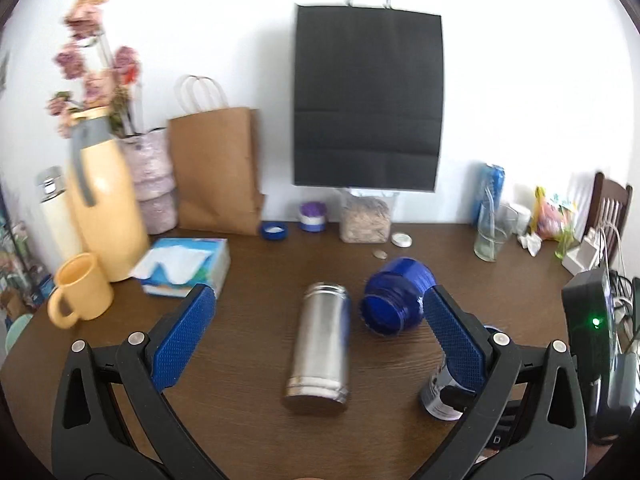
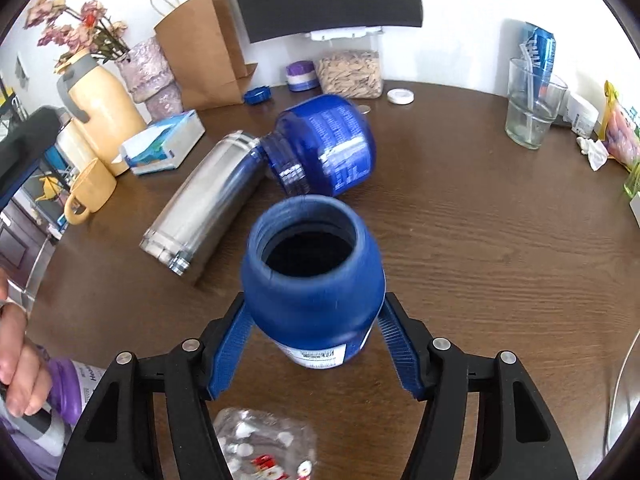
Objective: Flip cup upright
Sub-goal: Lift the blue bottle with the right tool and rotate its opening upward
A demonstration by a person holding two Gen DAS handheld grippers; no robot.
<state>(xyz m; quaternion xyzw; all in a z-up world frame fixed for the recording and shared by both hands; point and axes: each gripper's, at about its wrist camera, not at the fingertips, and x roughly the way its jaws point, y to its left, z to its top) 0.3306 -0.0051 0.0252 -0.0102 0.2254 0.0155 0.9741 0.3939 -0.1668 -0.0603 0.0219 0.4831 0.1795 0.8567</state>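
Between the right claw's (image 2: 316,344) blue fingers sits a blue jar (image 2: 312,280), mouth tilted up and toward the far side, its base near the brown worktop (image 2: 480,240); whether it rests there is unclear. The fingers press its lower sides. Just beyond lie a steel flask (image 2: 200,204) and a second blue jar (image 2: 324,146). The left claw (image 1: 320,320) is spread wide and empty, the flask pointing away between its fingers.
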